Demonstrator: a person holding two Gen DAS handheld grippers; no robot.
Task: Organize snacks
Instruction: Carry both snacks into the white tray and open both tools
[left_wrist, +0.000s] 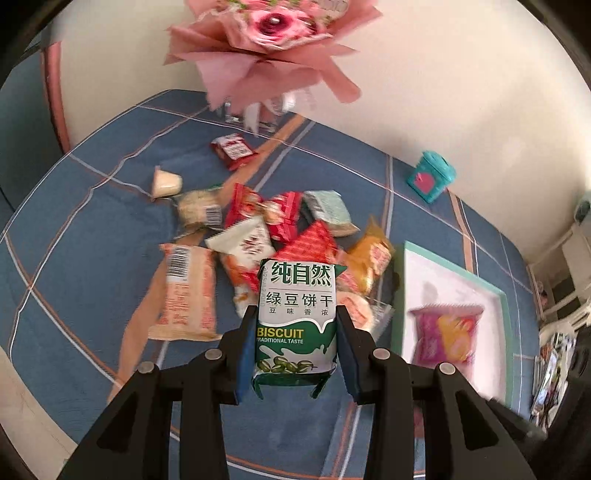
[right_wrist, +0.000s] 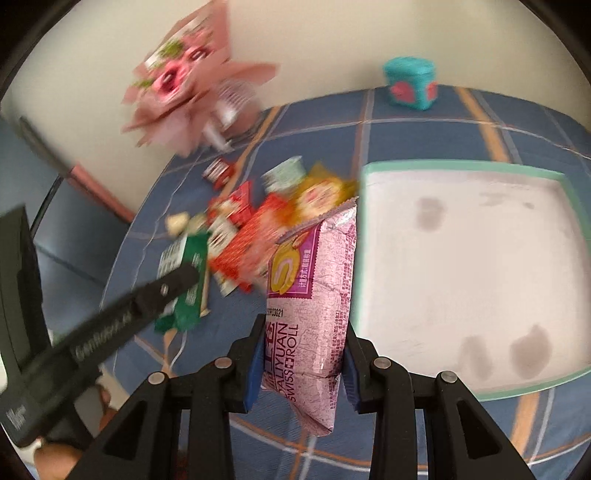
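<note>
My left gripper (left_wrist: 295, 314) is shut on a green-and-white biscuit packet (left_wrist: 295, 295), held upright above the blue checked cloth (left_wrist: 74, 258). Behind it lies a loose pile of snack packets (left_wrist: 258, 229), red, white, orange and pale green. A white tray with a teal rim (right_wrist: 369, 173) sits to the right, its floor bare. My right gripper (right_wrist: 303, 332) is shut on a pink Swiss roll packet (right_wrist: 314, 280) at the tray's left edge. The right wrist view also shows the left gripper's finger (right_wrist: 147, 295) with the green packet (right_wrist: 188, 280). In the left wrist view the pink packet (left_wrist: 447, 332) hangs over the tray (left_wrist: 454, 273).
A pink paper bouquet (left_wrist: 273, 40) in a glass vase stands at the back by the cream wall. A teal tin (left_wrist: 430, 177) sits at the back right near the tray. One red packet (left_wrist: 232, 149) lies apart near the vase. A hand (right_wrist: 55, 458) shows at bottom left.
</note>
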